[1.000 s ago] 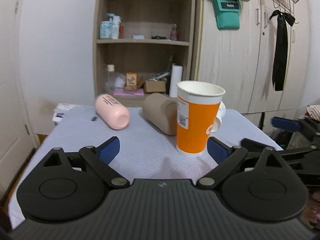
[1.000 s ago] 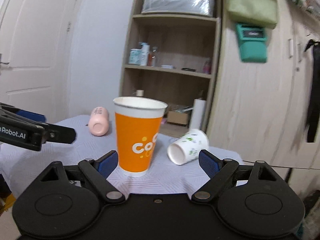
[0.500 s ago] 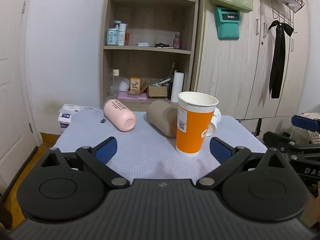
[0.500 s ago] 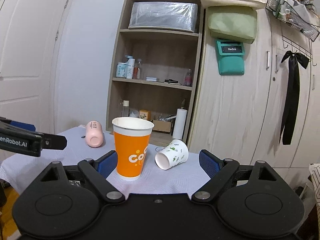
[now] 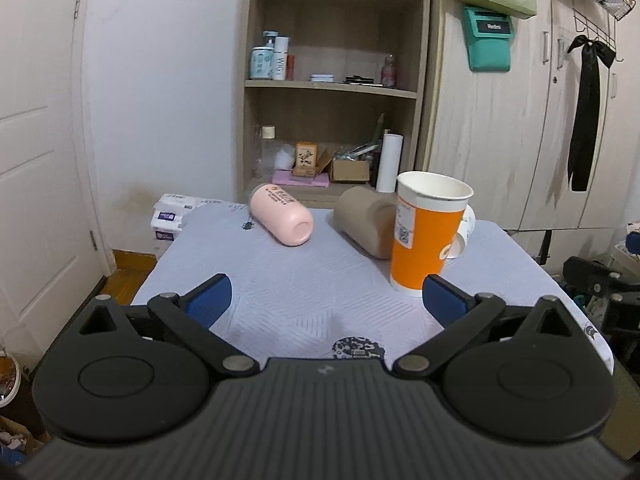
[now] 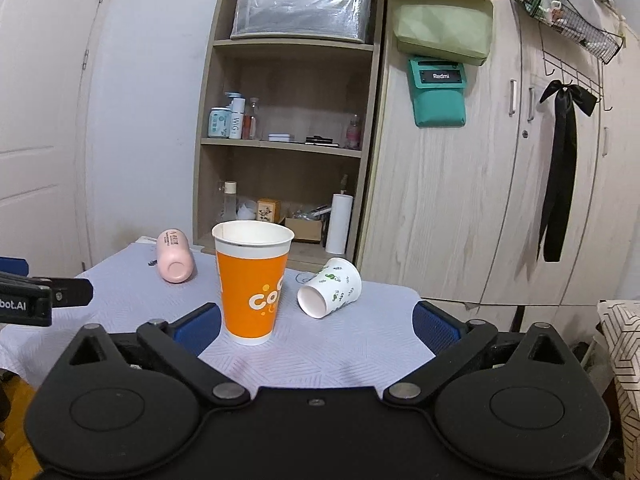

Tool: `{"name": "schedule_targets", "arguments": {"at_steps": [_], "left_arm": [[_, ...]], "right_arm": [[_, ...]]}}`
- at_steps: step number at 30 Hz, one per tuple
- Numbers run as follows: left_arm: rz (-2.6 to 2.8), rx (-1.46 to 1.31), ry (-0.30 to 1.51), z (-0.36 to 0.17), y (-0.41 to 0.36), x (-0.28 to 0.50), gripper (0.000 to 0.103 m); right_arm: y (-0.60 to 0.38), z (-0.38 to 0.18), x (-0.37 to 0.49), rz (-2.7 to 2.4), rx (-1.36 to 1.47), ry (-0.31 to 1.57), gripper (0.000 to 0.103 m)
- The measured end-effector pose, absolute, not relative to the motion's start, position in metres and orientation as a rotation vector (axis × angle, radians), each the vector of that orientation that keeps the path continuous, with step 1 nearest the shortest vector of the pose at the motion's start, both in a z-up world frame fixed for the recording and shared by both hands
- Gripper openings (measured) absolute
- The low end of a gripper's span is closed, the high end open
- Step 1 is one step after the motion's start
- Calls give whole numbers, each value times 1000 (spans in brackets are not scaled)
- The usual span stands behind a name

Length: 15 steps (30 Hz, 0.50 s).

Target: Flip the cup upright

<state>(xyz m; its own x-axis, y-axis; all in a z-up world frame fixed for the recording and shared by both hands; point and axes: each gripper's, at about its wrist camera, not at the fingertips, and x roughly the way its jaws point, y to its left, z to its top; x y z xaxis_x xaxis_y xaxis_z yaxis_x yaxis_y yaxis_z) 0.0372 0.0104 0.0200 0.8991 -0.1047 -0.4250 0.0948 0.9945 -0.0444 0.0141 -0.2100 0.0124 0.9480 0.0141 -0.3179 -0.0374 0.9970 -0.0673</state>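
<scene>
An orange paper cup (image 5: 425, 236) (image 6: 253, 284) stands upright on the table, mouth up. A white cup with green print (image 6: 330, 287) lies on its side to its right; the left wrist view shows only its edge (image 5: 464, 232). A beige cup (image 5: 366, 220) and a pink bottle (image 5: 282, 216) (image 6: 175, 261) lie on their sides behind. My left gripper (image 5: 326, 300) is open and empty, short of the orange cup. My right gripper (image 6: 318, 326) is open and empty, back from both cups.
The table (image 5: 288, 280) has a pale patterned cloth. A wooden shelf unit (image 6: 288, 140) and a wardrobe (image 6: 500, 200) stand behind it. A pack of tissues (image 5: 170, 216) sits off the far left corner. A door (image 5: 36, 180) is at the left.
Both grippers have pulled back and up from the orange cup, which stays upright. The cups look smaller and farther than before.
</scene>
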Motion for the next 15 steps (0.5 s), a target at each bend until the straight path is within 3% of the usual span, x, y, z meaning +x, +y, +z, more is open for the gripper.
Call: {"name": "schedule_targets", "arguments": {"at_steps": [15], "left_arm": [[-98, 8, 344, 22, 8, 20, 103]], "right_arm": [[-213, 3, 6, -20, -40, 242, 103]]}}
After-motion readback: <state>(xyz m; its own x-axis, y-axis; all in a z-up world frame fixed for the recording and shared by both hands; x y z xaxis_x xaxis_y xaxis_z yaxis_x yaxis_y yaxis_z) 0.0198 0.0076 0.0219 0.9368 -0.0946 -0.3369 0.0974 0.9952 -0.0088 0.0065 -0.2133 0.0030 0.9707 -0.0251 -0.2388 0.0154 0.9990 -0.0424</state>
